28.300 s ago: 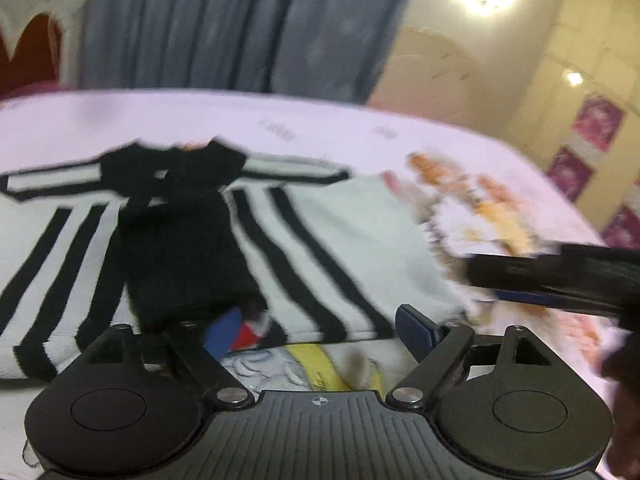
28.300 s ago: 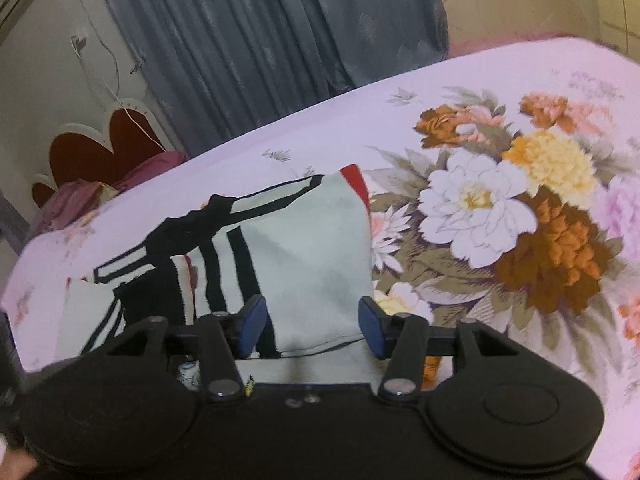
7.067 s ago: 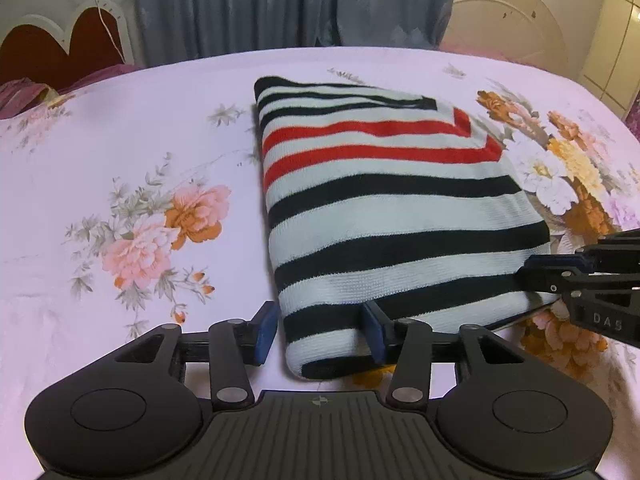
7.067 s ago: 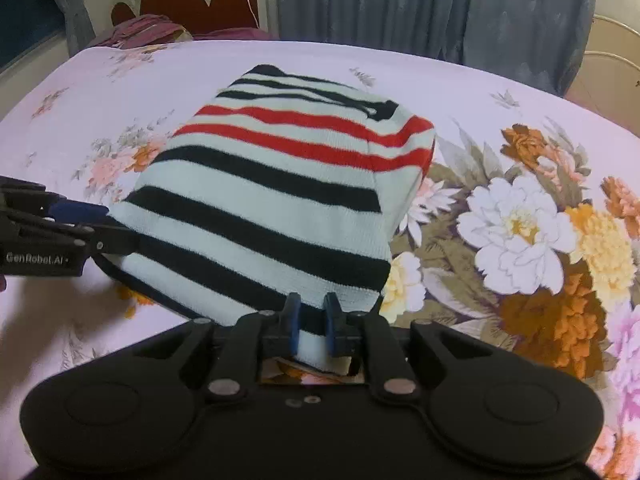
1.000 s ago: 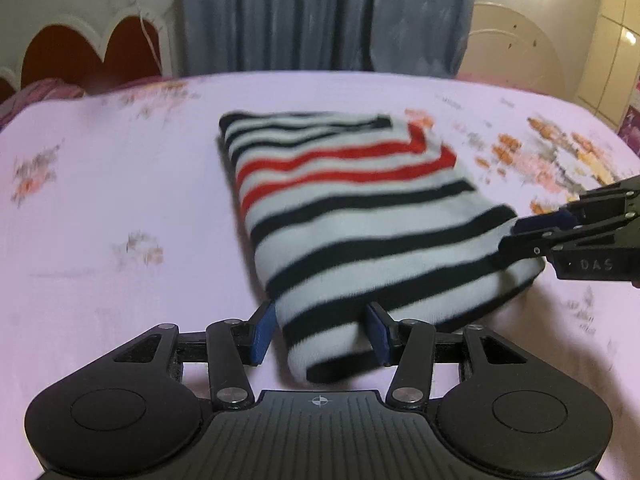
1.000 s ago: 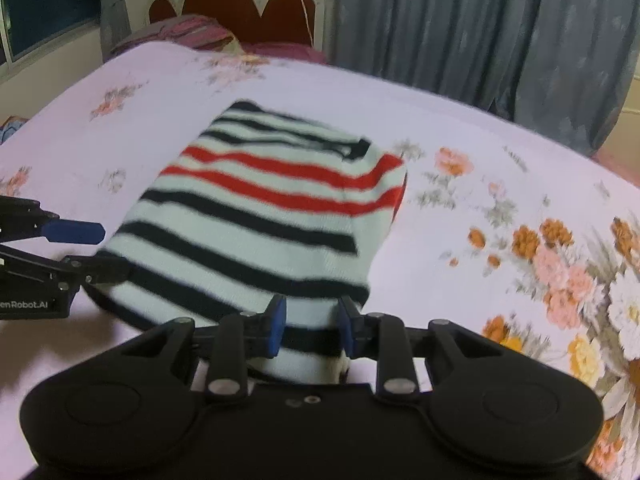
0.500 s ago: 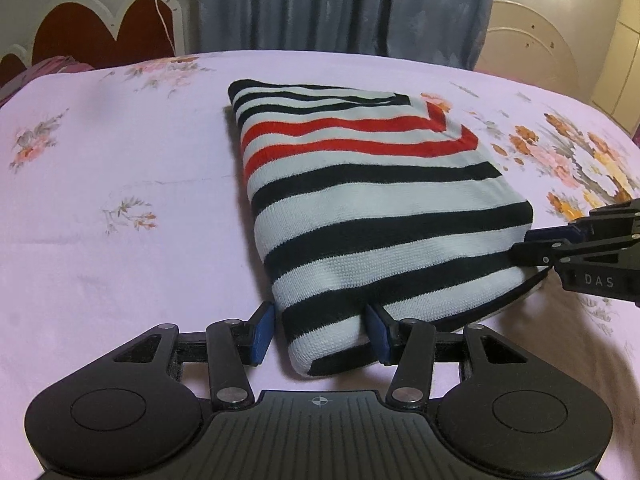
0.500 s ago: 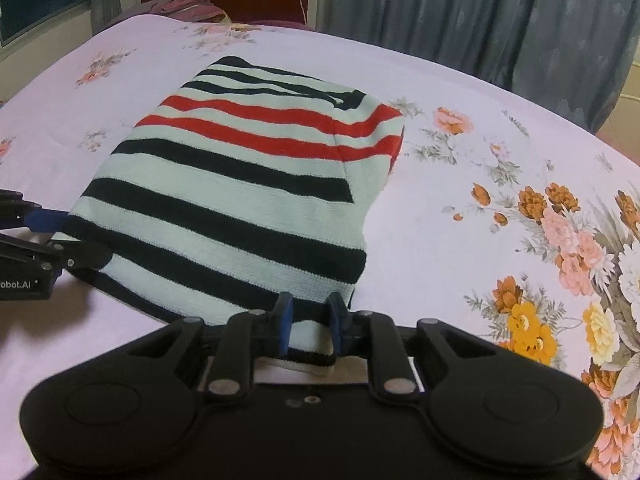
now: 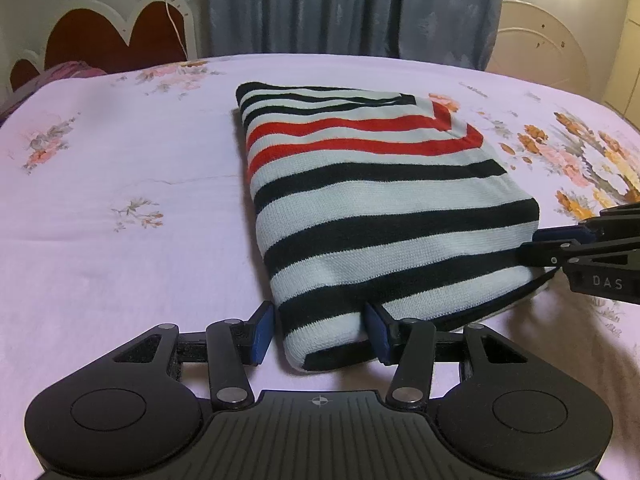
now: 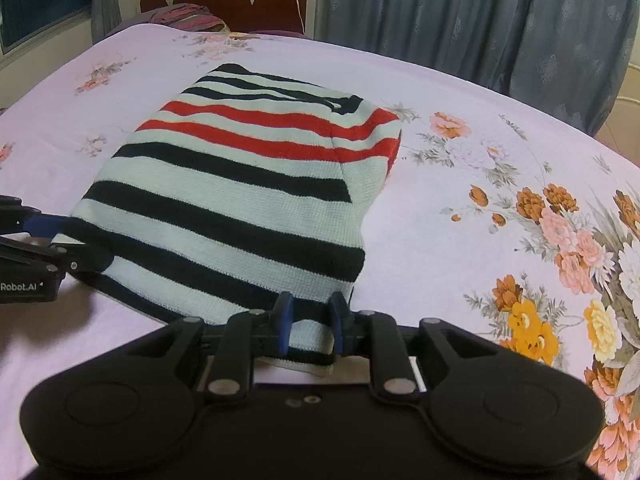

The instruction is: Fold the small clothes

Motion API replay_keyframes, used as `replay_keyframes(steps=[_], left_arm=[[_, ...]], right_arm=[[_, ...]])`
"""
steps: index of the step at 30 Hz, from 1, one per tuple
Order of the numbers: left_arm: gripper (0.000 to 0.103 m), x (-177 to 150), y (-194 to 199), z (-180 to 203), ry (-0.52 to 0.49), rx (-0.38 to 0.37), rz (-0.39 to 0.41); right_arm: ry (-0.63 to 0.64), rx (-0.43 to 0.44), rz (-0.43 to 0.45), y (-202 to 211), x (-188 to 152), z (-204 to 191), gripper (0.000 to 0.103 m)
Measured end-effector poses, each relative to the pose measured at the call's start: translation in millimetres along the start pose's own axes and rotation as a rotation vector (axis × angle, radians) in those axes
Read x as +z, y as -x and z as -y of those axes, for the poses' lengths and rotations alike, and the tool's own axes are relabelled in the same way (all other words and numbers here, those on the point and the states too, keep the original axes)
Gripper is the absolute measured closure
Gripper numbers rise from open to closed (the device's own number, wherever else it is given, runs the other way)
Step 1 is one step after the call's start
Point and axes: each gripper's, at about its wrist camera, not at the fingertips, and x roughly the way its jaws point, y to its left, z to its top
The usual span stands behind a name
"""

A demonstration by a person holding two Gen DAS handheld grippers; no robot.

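A folded striped sweater (image 9: 372,204), white with black and red stripes, lies flat on the bed. It also shows in the right wrist view (image 10: 244,200). My left gripper (image 9: 318,330) is open, its jaws standing on either side of the sweater's near left corner. My right gripper (image 10: 310,322) has its jaws closed on the sweater's near right corner. The right gripper also shows in the left wrist view (image 9: 536,244), and the left gripper in the right wrist view (image 10: 76,256).
The bed is covered by a pink floral sheet (image 9: 120,216). A red and white headboard (image 9: 104,44) and grey curtains (image 9: 352,4) stand behind it. A crumpled maroon cloth (image 10: 188,14) lies by the headboard.
The sweater has settled flat on the bed after being carried along it. The right gripper's jaws have opened slightly around the corner. The left gripper stays open.
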Motion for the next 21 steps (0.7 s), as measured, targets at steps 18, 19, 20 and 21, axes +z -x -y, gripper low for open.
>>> replay_keyframes(steps=[18,19,20,21], left_arm=[[0.0,-44,92,42,0.004,0.084,0.083],[0.0,-48,98,44,0.003,0.087,0.091],[0.0,-52,105,46,-0.002,0.089,0.097],[0.0,-57,112,48,-0.006,0.089,0.105]], right_arm=[[-0.18,-0.046,0.121,88,-61,14,0.003],[-0.177,-0.052,0.119,93,-64,13,0.003],[-0.172,-0.058,0.119,99,-68,11,0.002],[-0.167,-0.066,0.122,105,-73,8,0.002]])
